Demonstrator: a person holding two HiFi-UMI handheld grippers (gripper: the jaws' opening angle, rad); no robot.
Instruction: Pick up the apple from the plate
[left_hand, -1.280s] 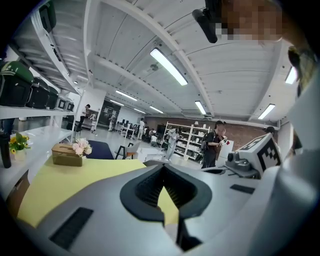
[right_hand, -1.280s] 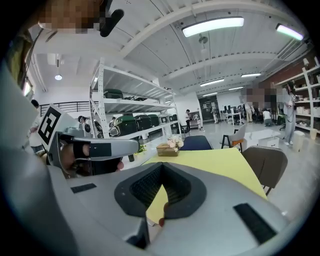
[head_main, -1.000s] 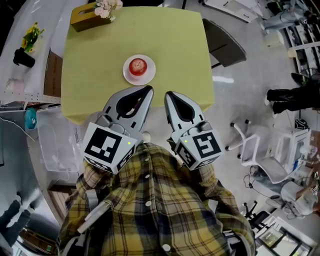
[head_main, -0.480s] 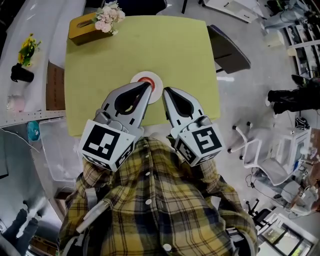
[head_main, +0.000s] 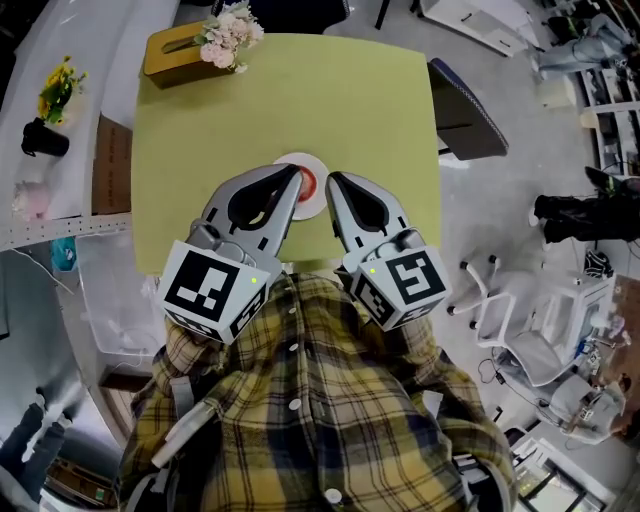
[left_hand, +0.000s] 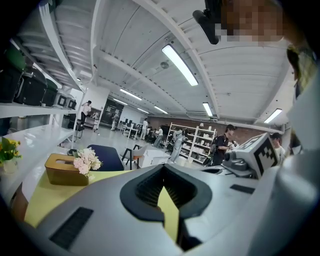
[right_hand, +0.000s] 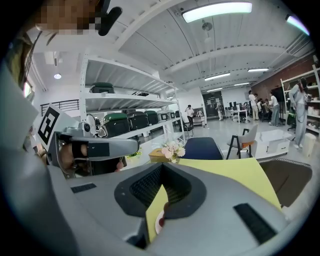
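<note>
While looking down from the head view, finds the red round apple at centre frame, sitting on the small white round plate on the yellow-green square table, mostly covered by two grey noses. Shows the left gripper and the right gripper side by side just below centre, tips over the plate's near part, with the apple glimpsed in the gap between them. Reads both pairs of jaws as pressed together and empty: through the left pair only a thin wedge of tabletop, through the right pair a sliver of plate and red. Cannot tell whether either tip touches the plate.

Risks, by pushing on with jaws together, ramming the apple instead of straddling it. Could roll it off the plate that way, or shove the light plate across the smooth top toward the upper edge of the frame. Calls for opening one pair wide before closing in. Risks also a clash between the two grippers, set so near each other. Suggests backing one away. Expects the smooth round skin to squirt out of a grip placed off-centre or too high. Leaves the tan tissue box with pink flowers, upper left, well apart and out of danger.
</note>
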